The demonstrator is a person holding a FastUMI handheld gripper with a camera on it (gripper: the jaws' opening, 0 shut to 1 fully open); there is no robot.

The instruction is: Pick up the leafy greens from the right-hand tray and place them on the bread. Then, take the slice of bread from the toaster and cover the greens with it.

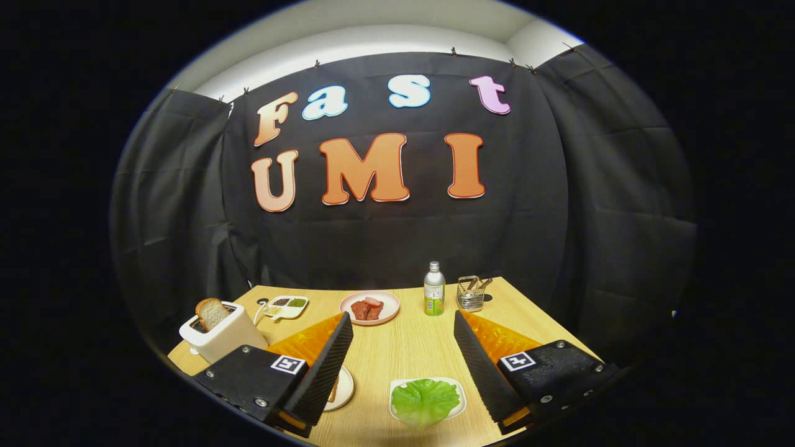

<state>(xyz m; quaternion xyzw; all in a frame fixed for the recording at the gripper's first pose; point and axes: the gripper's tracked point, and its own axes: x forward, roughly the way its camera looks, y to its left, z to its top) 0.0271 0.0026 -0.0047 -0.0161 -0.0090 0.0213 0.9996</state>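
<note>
Gripper view | tool (pixel 402 360) spread wide, grasping nothing | leafy greens (pixel 425 400) between fingers

No readable text is found on the table things; the label on the bottle (pixel 434 297) near the table's far edge is too small.
</note>
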